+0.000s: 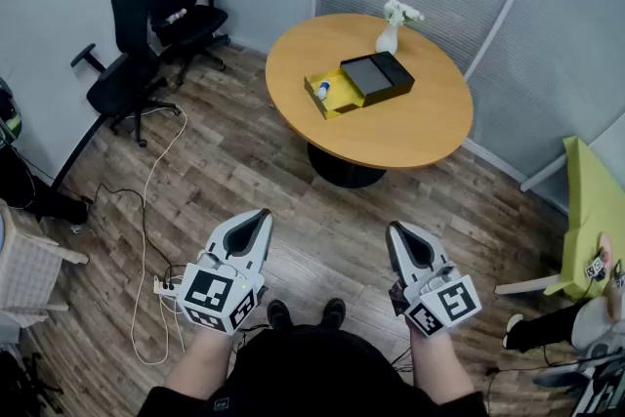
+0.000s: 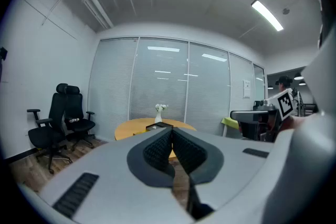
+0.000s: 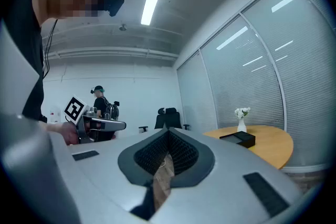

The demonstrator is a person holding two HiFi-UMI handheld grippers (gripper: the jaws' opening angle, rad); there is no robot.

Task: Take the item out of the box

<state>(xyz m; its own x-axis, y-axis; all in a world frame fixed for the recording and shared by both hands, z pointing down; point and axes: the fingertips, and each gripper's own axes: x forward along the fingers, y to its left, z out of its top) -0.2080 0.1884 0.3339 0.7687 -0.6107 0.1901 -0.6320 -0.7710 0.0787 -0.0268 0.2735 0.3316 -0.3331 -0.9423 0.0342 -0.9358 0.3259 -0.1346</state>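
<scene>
A flat yellow rectangular box (image 1: 344, 99) lies open on the round wooden table (image 1: 410, 127), left of the tabletop's middle in the head view and turned at a slant to the near edge. A black shallow rectangular part (image 1: 377, 77) with a grey top face covers the box's right half and reaches past it; whether it is the lid or an inner tray cannot be told. In the uncovered left end lies a small white item with a blue end (image 1: 323, 91), on its side, close against the box's left wall. In the right gripper view the black part (image 3: 239, 138) sits level on the tabletop.
</scene>
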